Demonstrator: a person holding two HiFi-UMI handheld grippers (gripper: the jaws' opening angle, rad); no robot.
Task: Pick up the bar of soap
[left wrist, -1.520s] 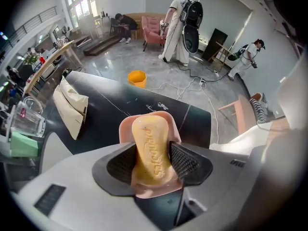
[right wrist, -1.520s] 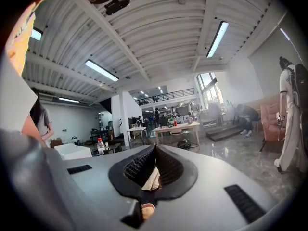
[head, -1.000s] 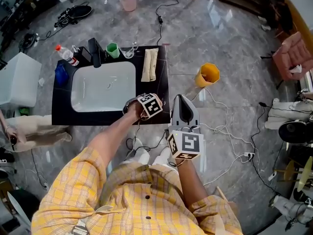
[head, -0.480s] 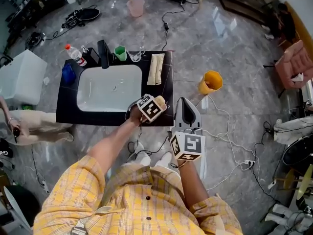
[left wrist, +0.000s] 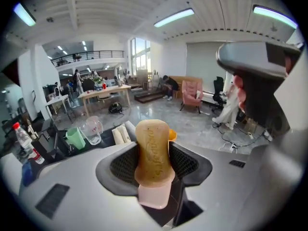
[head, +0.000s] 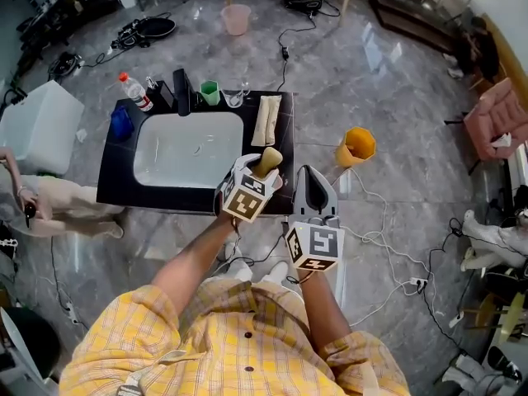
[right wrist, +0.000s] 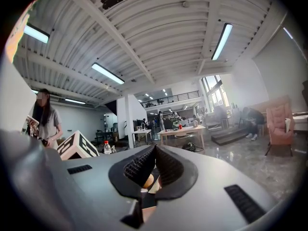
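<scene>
The bar of soap (head: 267,161) is tan and oblong, and it stands upright between the pads of my left gripper (head: 261,171), which is shut on it above the front right corner of the black counter (head: 111,190). In the left gripper view the soap (left wrist: 152,143) sticks out past the jaws of the left gripper (left wrist: 154,161), its embossed face toward the camera. My right gripper (head: 311,190) hovers just right of the counter, over the floor. Seen from the right gripper view, the right gripper (right wrist: 155,152) has its jaws closed tip to tip.
The counter holds a white basin (head: 188,148), a plastic bottle (head: 136,93), a black tap (head: 181,91), a green cup (head: 209,94), a clear cup (head: 235,97) and a folded towel (head: 266,120). An orange bucket (head: 355,147) stands right of it. Cables trail over the floor.
My left gripper has lifted off the counter's front edge and tipped upward with the soap in it. The right gripper has barely moved.
</scene>
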